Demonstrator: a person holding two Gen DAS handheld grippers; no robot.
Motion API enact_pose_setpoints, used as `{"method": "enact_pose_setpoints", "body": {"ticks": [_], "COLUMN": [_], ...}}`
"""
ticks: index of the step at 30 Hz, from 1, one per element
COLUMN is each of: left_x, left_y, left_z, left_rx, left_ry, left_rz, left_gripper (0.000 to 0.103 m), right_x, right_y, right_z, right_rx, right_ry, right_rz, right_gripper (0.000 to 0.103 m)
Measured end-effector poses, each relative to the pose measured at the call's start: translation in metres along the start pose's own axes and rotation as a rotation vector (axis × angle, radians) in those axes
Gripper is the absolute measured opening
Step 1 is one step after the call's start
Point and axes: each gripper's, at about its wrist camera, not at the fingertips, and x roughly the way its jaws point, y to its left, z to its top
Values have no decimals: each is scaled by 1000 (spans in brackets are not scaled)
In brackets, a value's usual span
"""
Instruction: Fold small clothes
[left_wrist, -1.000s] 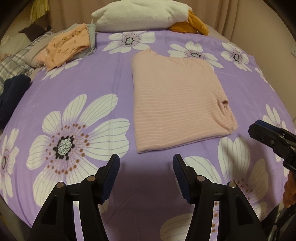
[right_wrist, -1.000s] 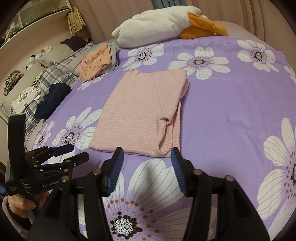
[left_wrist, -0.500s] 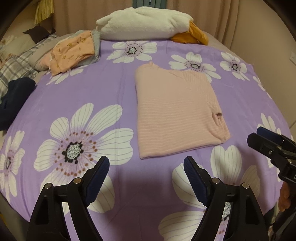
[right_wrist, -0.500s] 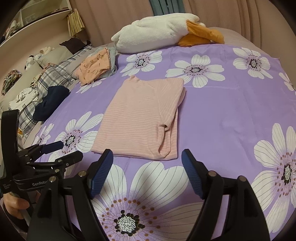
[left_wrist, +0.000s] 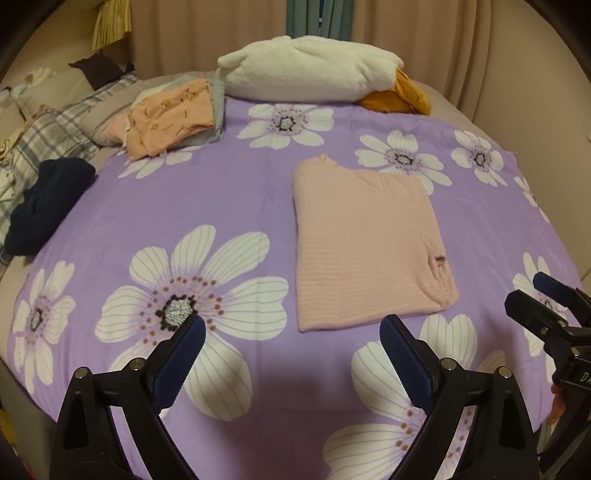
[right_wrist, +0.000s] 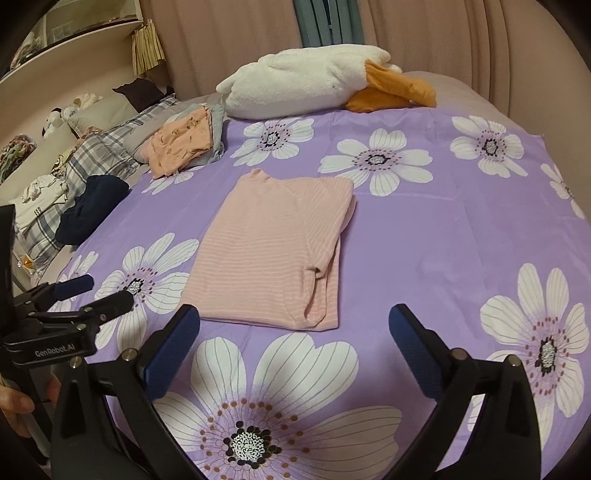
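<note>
1. Currently: pink top (left_wrist: 364, 243) folded flat on bed (left_wrist: 240, 199).
2. Left tongs (left_wrist: 291, 354), right tongs (right_wrist: 293, 341): opening wide, empty.
3. Soft, light, limp knit; pinch near-edge corners.

Bed (left_wrist: 447, 96) carrying a purple sheet (left_wrist: 236, 206) printed with large white flowers. A folded pink striped garment (left_wrist: 365, 243) is lying flat near the sheet's middle. A small stack of folded clothes (left_wrist: 173, 114), topped by a peach printed piece, is resting at the far left corner. A white and orange plush toy (left_wrist: 310, 75) is lying along the far edge. A dark navy garment (left_wrist: 48, 203) is sitting bunched at the left edge, beside plaid bedding (left_wrist: 55, 136).
</note>
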Motion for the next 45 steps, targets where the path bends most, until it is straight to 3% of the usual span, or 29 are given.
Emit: {"method": "enact_pose_setpoints", "body": {"ticks": [7,17,27,45], "left_x": [-8,-25,-18,-7], "left_y": [-1,-2,-3,-4], "left_z": [7,15,16,16], "left_rx": [9,7,12,17], "left_ry": [10,-13,8,42], "left_rz": [47,32,41,42], "left_gripper": [95,95,95,95], "right_x": [-11,-31,-8,-3], "right_y": [8,19,17,19], "right_z": [8,19,10,15], "right_rx": [2,-17,-9,-22], "right_ry": [-4,-37,25,22], "right_rz": [-11,-1,-46,-66], "right_gripper": [103,103,103,103]}}
